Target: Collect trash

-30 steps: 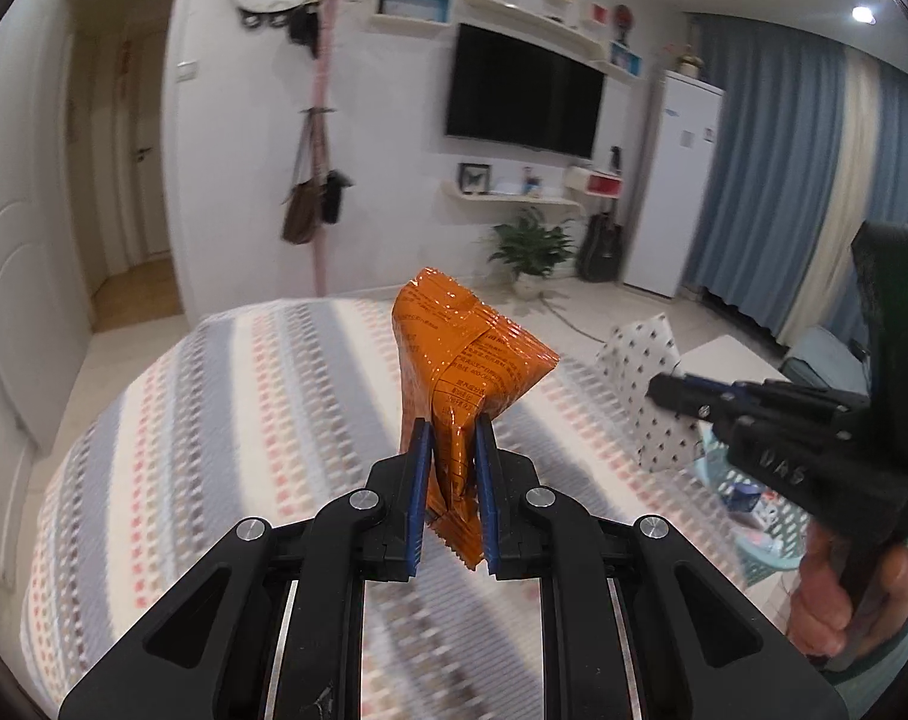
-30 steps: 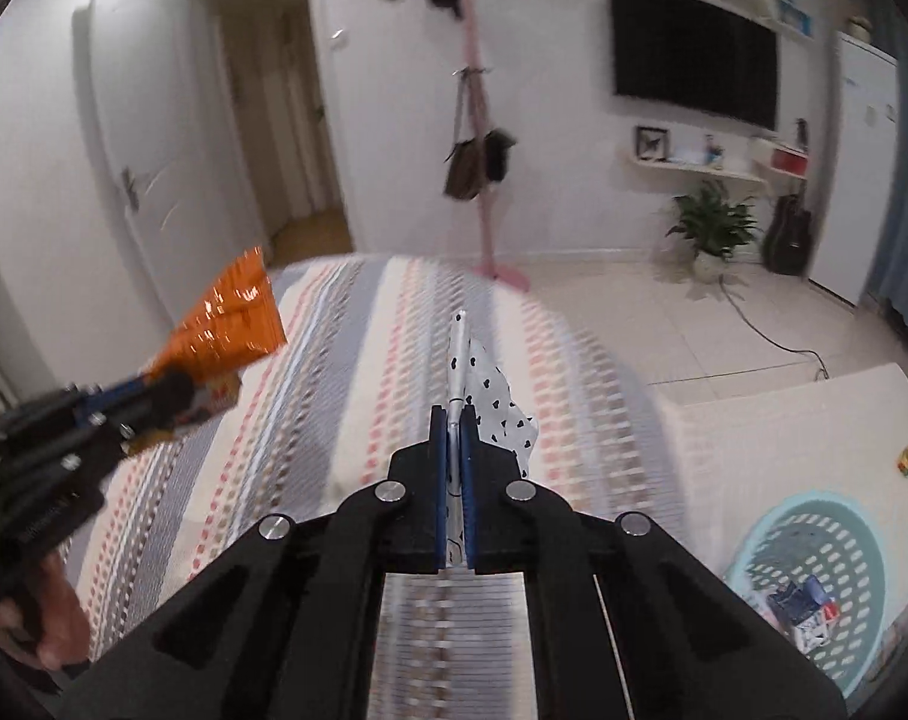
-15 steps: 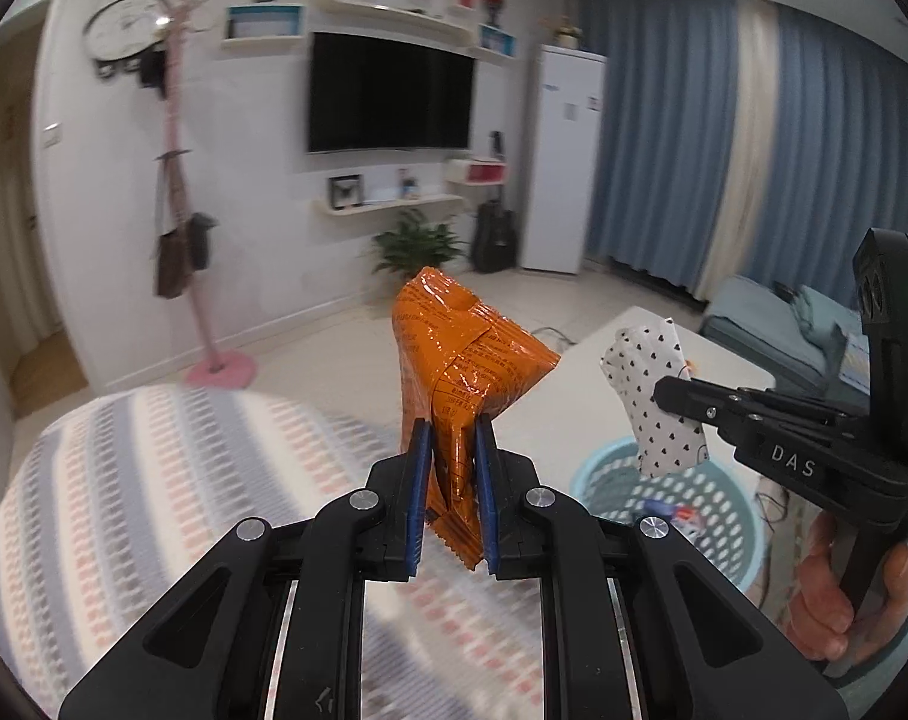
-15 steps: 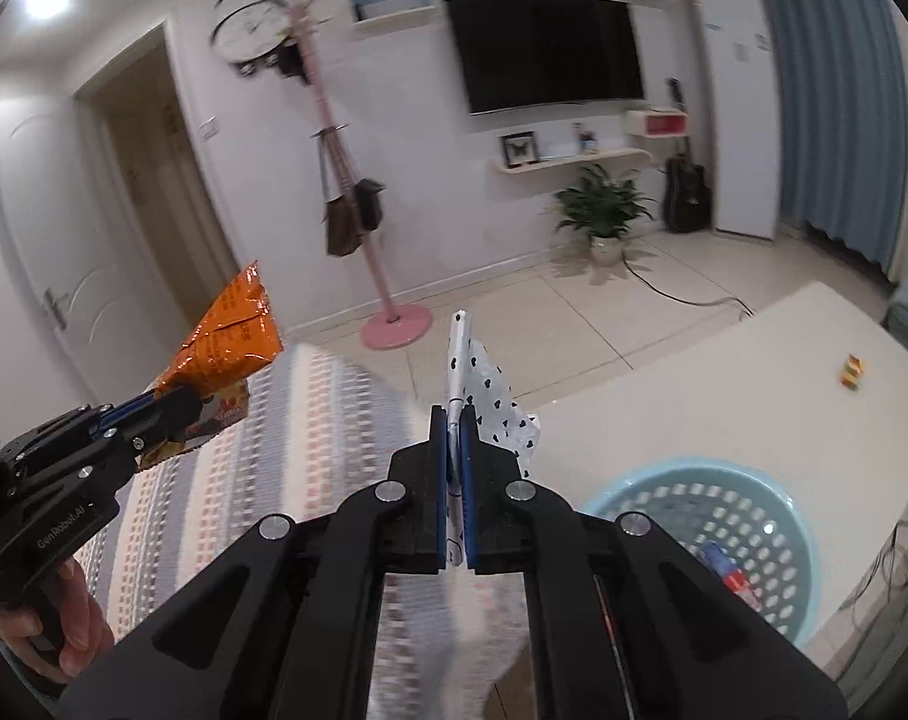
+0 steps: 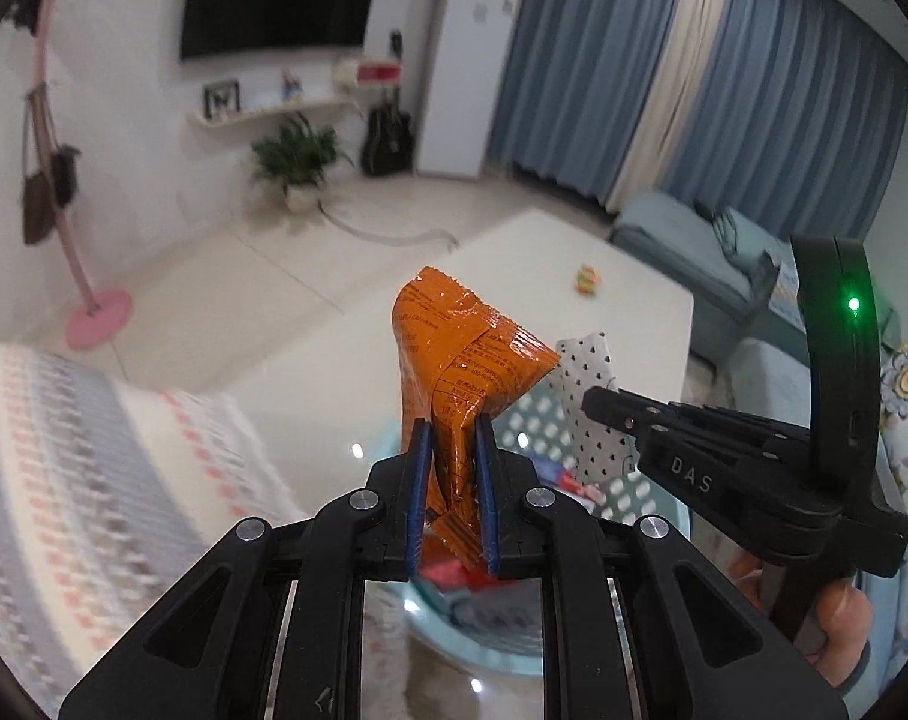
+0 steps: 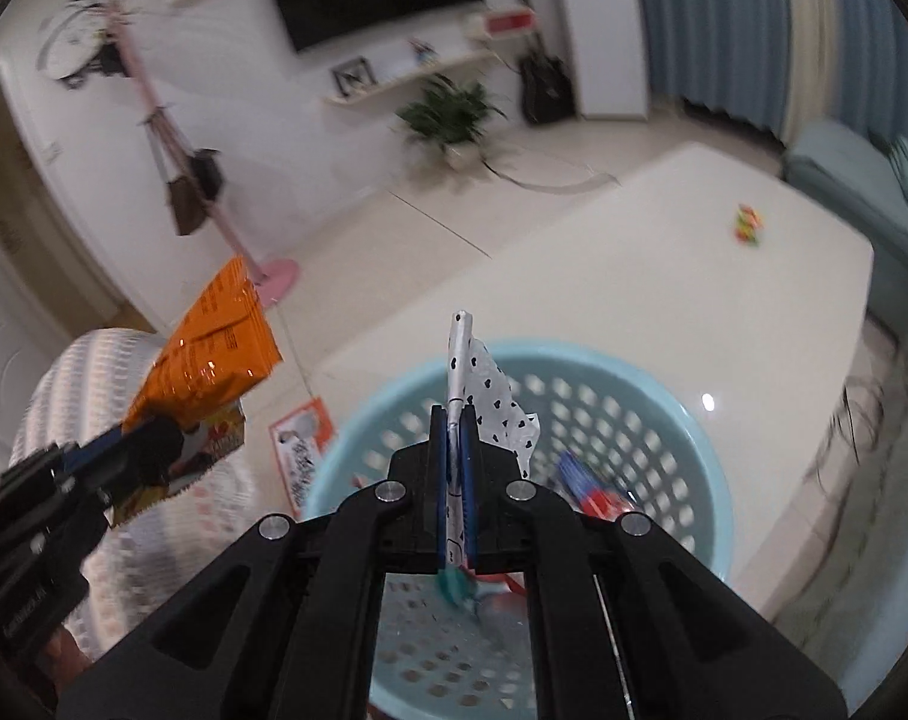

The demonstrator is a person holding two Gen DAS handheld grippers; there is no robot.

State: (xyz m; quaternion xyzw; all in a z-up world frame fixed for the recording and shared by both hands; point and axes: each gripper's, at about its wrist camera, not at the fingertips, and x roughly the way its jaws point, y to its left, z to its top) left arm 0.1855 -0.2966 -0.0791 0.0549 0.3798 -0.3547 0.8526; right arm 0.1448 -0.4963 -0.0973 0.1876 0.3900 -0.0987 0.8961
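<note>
My left gripper (image 5: 451,450) is shut on a crumpled orange snack wrapper (image 5: 460,360), held upright; it also shows in the right wrist view (image 6: 214,354). My right gripper (image 6: 453,438) is shut on a white wrapper with black hearts (image 6: 490,402), seen in the left wrist view too (image 5: 592,402). Both grippers hang above a light blue perforated basket (image 6: 682,420) that holds some trash, its rim also visible in the left wrist view (image 5: 514,642).
The basket stands on a white low table (image 6: 664,276) with a small colourful item (image 6: 748,225) near its far side. A striped bed cover (image 5: 82,468) lies to the left. A blue sofa (image 5: 694,246) is to the right. A paper card (image 6: 301,450) lies beside the basket.
Both grippers have swung right from over the striped bed to above the blue basket, still holding their wrappers.
</note>
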